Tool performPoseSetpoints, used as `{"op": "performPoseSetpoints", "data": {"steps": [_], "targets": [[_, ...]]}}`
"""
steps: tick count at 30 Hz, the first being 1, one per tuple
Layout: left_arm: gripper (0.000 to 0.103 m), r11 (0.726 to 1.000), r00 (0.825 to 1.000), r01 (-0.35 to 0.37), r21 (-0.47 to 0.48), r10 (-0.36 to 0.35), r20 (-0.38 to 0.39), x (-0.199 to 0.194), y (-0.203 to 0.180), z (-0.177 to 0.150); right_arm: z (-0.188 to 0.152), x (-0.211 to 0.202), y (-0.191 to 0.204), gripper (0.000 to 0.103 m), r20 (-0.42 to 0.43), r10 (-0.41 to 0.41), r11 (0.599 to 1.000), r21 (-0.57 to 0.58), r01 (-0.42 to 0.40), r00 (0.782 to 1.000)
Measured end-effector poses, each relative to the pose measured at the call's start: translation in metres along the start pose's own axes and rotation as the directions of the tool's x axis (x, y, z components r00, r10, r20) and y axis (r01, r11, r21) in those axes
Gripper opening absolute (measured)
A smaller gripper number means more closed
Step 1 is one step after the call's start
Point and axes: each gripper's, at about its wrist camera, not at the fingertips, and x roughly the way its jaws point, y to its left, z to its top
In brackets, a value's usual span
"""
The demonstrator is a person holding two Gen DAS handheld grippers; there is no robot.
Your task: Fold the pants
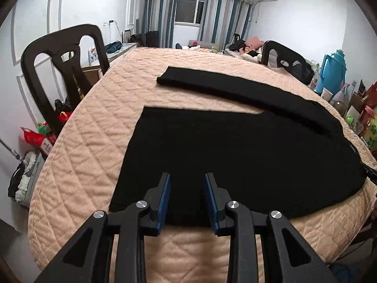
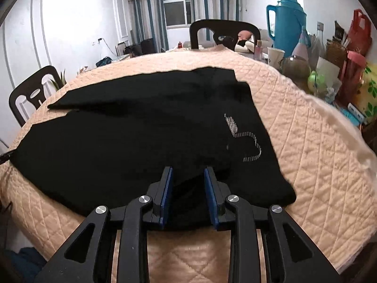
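Note:
Black pants (image 1: 235,153) lie flat on the peach quilted table cover (image 1: 94,141). One leg (image 1: 235,87) stretches away toward the far left. In the right wrist view the pants (image 2: 129,136) show a silver stitched pocket outline (image 2: 245,139). My left gripper (image 1: 187,176) hovers over the near edge of the pants, with its blue pads apart and no cloth pinched. My right gripper (image 2: 188,171) stands over the near edge at the waist end. A low hump of black cloth lies between its parted pads, which do not press on it.
Dark chairs (image 1: 63,70) (image 2: 223,33) stand around the table. A blue thermos (image 2: 287,23), cups, bottles and bags crowd the table's right side. Bare quilt (image 2: 306,141) shows to the right of the pants. Bags and boxes sit on the floor at left (image 1: 35,141).

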Motion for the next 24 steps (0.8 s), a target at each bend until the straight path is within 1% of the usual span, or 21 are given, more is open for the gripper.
{"op": "performPoseSetpoints", "data": {"steps": [1,3,5,8,10,12,14,16,18,20,24], "targets": [[0.040,1.000,1.000,0.003,0.000,-0.003,0.001,0.001,-0.002,0.004,0.003,0.000,0.000,0.030,0.006,0.000,1.000,-0.004,0.000,1.000],[0.047,1.000,1.000,0.018,0.003,-0.018,0.001,0.003,-0.008,0.013,0.011,0.000,0.002,0.036,0.021,0.026,1.000,0.003,-0.026,0.999],[0.049,0.999,0.999,0.036,0.017,-0.036,-0.001,0.006,-0.016,0.027,0.020,0.001,0.006,0.040,0.024,0.064,0.998,0.008,-0.064,0.998],[0.056,0.996,0.999,0.032,0.083,-0.034,0.019,0.011,-0.033,0.054,0.044,0.009,0.015,0.041,0.028,0.100,0.995,-0.028,-0.099,0.995],[0.061,0.992,0.999,0.039,0.119,-0.042,0.017,0.020,-0.042,0.076,0.063,0.019,0.019,0.043,0.023,0.116,0.992,-0.058,-0.115,0.993],[0.062,0.990,0.998,0.056,0.127,-0.056,-0.002,0.036,-0.049,0.101,0.086,0.036,0.024,0.046,0.008,0.139,0.985,-0.101,-0.138,0.990],[0.063,0.989,0.998,0.055,0.135,-0.052,-0.029,0.059,-0.055,0.124,0.111,0.061,0.030,0.047,-0.017,0.146,0.980,-0.132,-0.147,0.989],[0.063,0.989,0.998,0.037,0.145,-0.030,-0.052,0.083,-0.061,0.143,0.128,0.084,0.032,0.047,-0.052,0.150,0.978,-0.139,-0.156,0.987],[0.063,0.989,0.998,0.002,0.145,0.007,-0.063,0.105,-0.065,0.157,0.147,0.111,0.034,0.047,-0.082,0.137,0.979,-0.144,-0.148,0.987],[0.063,0.988,0.997,-0.021,0.151,0.032,-0.073,0.125,-0.069,0.168,0.163,0.134,0.036,0.047,-0.108,0.126,0.978,-0.153,-0.142,0.986],[0.063,0.985,0.992,-0.050,0.168,0.068,-0.107,0.161,-0.075,0.189,0.186,0.170,0.029,0.047,-0.162,0.135,0.980,-0.125,-0.156,0.977]]}}
